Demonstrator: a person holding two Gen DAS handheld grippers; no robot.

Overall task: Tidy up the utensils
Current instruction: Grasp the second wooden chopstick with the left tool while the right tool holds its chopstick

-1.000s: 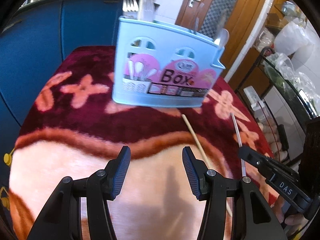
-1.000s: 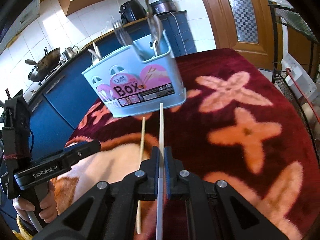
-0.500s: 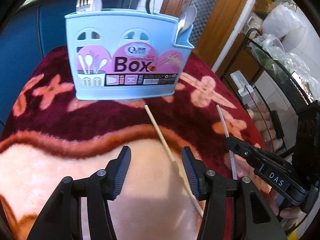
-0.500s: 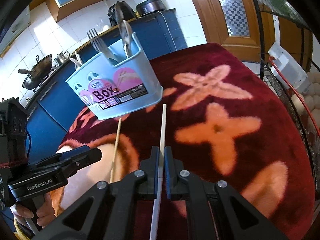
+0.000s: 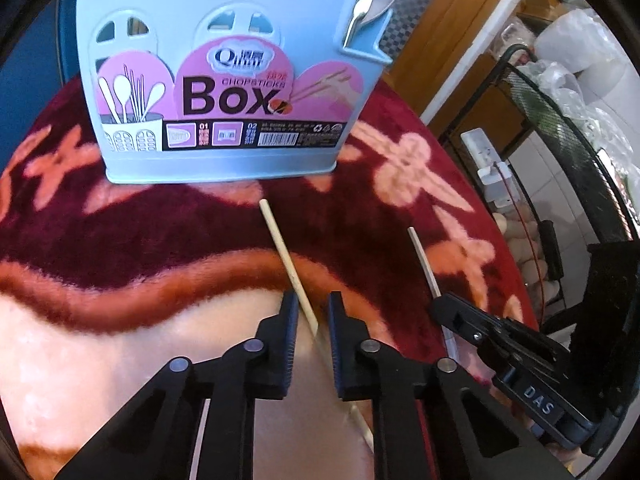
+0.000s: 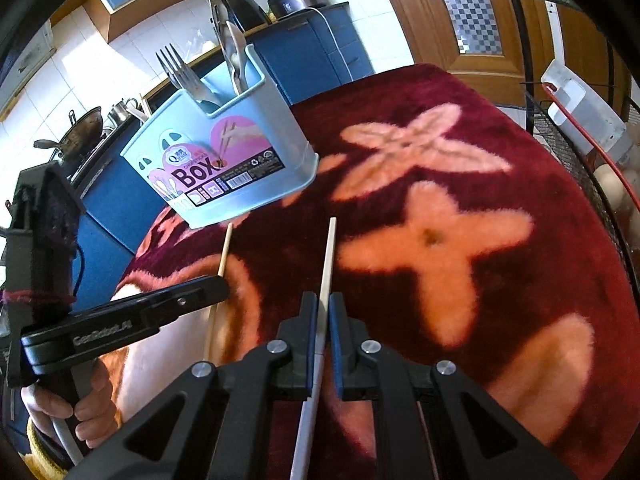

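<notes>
cloth: red plush blanket (image 6: 520, 152) | door: wooden (image 6: 460, 12) | stove: wok (image 6: 82, 132)

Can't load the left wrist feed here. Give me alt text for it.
The left gripper has its fingers either side of a chopstick lying on the red flowered cloth, having just been closing. Behind stands a blue utensil box; at right, the right gripper holds another chopstick.

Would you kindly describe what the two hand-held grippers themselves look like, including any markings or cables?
Both are black plastic with two flat fingers carrying ribbed blue pads and silver pivot pins. The right hand-held gripper bears white "DAS" lettering on its side. The left hand-held gripper reads "GenRobot.AI", has red yarn wound round its body and a black cable. A yellow cuff shows below its handle.
</notes>
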